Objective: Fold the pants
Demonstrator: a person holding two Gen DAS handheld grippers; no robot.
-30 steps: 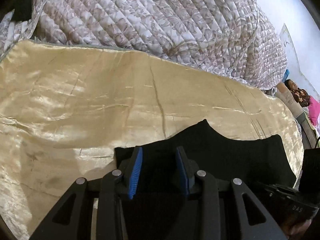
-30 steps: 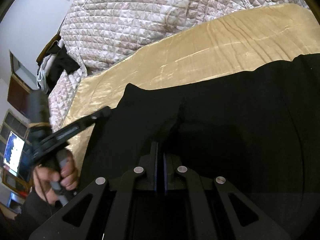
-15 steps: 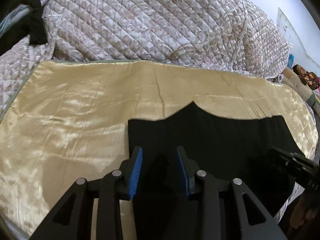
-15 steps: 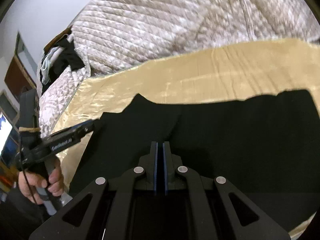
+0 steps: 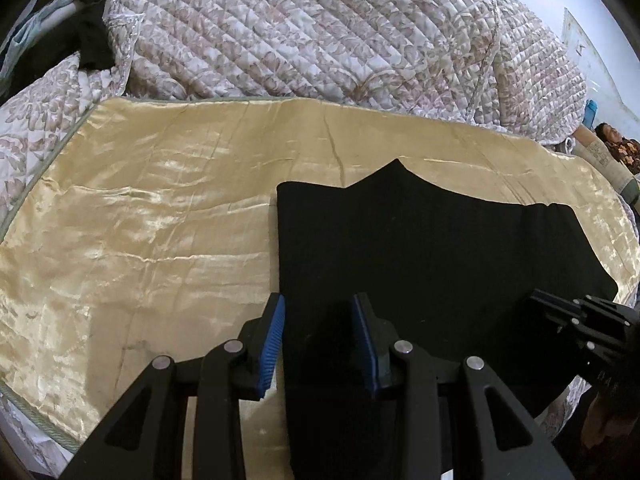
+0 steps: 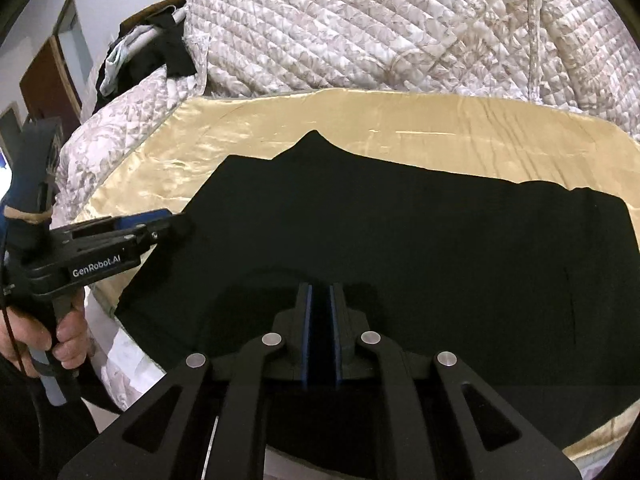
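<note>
Black pants [image 5: 440, 248] lie spread flat on a gold satin sheet [image 5: 160, 220], their pointed crotch toward the quilt. My left gripper [image 5: 319, 308] hovers open over the pants' near left edge, with cloth under the gap and not pinched. In the right wrist view the pants [image 6: 400, 240] fill the middle. There my right gripper [image 6: 320, 292] sits low over them, its jaws opening to a narrow slit. I cannot tell whether cloth is in the slit. The left gripper [image 6: 176, 220] reaches the pants' left edge, and the right gripper [image 5: 536, 296] shows at the right.
A bulky quilted cover [image 5: 320, 40] is heaped behind the sheet [image 6: 440, 120]. Dark clothes [image 6: 152, 52] are piled at the far left corner. A hand [image 6: 60, 336] grips the left tool's handle. The left half of the sheet is bare.
Both cameras have drawn back, so more sheet and quilt show and the pants lie flatter. The right jaws, pressed together before, now show a thin gap.
</note>
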